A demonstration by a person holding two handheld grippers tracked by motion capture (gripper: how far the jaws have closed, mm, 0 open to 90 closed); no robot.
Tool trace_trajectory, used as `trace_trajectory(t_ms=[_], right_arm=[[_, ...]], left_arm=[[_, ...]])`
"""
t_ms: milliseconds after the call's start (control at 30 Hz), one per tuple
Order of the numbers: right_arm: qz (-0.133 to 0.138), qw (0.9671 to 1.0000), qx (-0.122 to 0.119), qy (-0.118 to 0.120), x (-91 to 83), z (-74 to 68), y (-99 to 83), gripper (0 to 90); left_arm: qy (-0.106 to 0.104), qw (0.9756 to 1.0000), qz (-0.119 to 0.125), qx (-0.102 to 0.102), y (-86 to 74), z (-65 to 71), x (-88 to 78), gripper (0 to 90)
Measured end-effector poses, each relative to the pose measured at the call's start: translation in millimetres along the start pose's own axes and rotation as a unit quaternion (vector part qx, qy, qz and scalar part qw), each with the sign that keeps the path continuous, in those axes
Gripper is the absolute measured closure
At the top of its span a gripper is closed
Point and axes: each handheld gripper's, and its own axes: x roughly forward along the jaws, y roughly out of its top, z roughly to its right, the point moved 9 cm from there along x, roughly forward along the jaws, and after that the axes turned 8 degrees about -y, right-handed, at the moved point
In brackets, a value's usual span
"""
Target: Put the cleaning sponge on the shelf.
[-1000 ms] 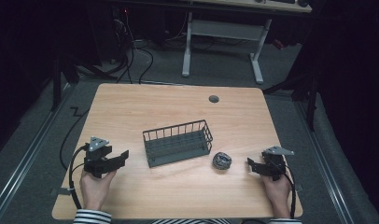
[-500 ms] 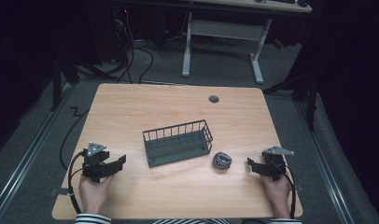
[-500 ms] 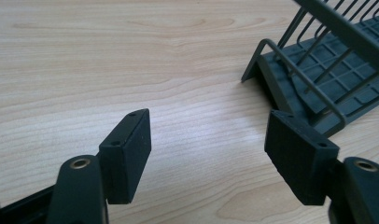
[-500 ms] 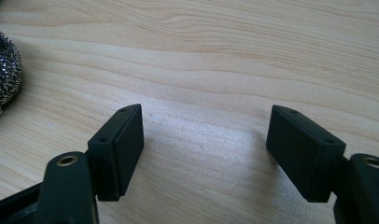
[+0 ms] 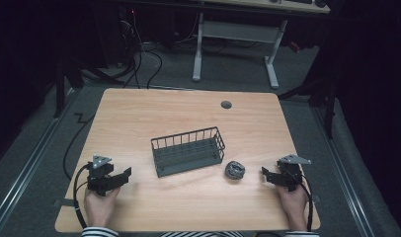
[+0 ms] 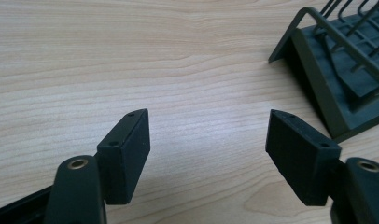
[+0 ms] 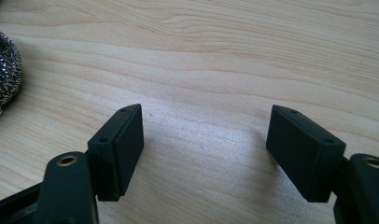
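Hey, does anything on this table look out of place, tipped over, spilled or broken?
Nothing stands out. The dark wire basket stands upright mid-table, slightly turned against the table's edges, empty. The steel-wool scrubber ball lies beside it, apart. No spill or damage shows.

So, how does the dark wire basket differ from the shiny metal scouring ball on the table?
The dark green wire basket is a long open box of straight bars, while the silver steel-wool scouring ball is a small round tangle. The basket looks matt; the ball glitters. The basket lies near the table's middle, the ball nearer the right gripper. Both rest on the light wooden table, and neither is held.
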Motion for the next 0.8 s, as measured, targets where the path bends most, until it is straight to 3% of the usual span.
trace_trajectory(t_ms=[400, 800], right_arm=[[0.0, 1.0, -0.001, 0.0, 0.0, -0.1, 0.0, 27.8], [0.0, 1.0, -0.001, 0.0, -0.1, -0.1, -0.1, 27.8]], left_arm=[[0.025, 0.9995, 0.017, -0.005, -1.6, -9.8, 12.8, 30.9], [0.058, 0.9982, 0.006, 0.01, -5.0, -19.9, 24.2, 31.2]])
